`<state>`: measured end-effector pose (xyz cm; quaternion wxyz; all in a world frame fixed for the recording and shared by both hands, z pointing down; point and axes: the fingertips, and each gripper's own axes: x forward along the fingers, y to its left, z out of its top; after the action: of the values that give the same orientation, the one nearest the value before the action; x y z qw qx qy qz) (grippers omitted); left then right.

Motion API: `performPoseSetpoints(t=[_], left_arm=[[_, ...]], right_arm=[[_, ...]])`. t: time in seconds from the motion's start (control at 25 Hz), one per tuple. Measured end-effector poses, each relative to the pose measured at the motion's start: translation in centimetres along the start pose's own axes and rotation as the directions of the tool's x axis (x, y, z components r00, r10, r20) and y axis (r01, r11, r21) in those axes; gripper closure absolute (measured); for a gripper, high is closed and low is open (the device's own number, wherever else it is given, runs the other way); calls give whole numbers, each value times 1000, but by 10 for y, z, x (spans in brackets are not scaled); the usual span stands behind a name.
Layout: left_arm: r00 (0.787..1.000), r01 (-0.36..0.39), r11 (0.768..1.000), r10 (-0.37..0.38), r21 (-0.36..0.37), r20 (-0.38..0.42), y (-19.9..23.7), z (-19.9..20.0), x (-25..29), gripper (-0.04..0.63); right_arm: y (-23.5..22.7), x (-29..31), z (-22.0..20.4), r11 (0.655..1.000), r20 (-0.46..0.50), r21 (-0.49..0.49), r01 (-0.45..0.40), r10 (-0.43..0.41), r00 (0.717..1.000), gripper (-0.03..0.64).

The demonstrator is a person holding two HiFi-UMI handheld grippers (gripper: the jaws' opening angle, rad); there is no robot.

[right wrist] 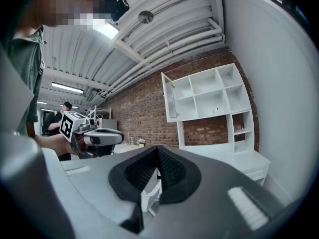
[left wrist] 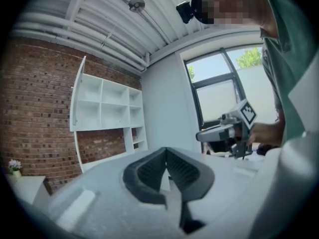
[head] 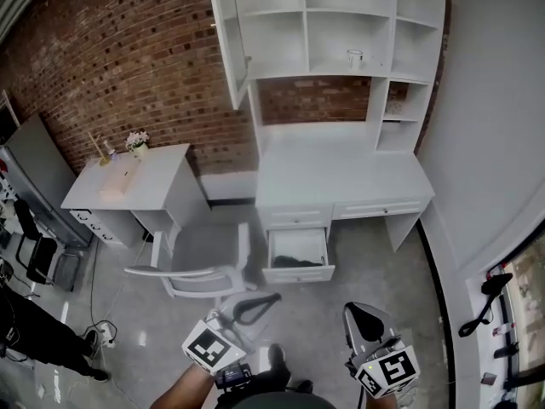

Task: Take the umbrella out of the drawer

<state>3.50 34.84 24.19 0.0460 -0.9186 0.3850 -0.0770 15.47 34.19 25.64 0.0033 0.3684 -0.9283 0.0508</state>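
In the head view a white desk [head: 341,177] stands against the brick wall, and its lower left drawer [head: 296,273] is pulled open. A dark thing, seemingly the umbrella [head: 300,262], lies at the drawer's front. My left gripper [head: 266,300] and right gripper [head: 358,310] hover over the floor, well short of the drawer, both shut and empty. The left gripper view shows its jaws [left wrist: 167,157] closed together, with the right gripper [left wrist: 219,132] beside it. In the right gripper view the jaws [right wrist: 157,156] are closed too, and the left gripper [right wrist: 102,136] shows at the left.
A white chair [head: 203,267] stands just left of the open drawer. Further left is a small white table [head: 128,186] with a flower pot [head: 136,141]. White shelves [head: 341,24] rise above the desk. A person [head: 43,331] and cables are at the lower left.
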Motion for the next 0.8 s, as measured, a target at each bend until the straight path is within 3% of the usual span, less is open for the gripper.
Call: performPoseSetpoints(t=[0.44,0.8], left_arm=[[991,111,994,-110,-9,72,98,3,76,592],[989,107,993,-103,-39,103,184,-7,91,592]], right_arm=[[-57,98,26,997,-21,-35,73,-74,997,611],[-68,193,41,998,4,-31,45,-45,999,611]])
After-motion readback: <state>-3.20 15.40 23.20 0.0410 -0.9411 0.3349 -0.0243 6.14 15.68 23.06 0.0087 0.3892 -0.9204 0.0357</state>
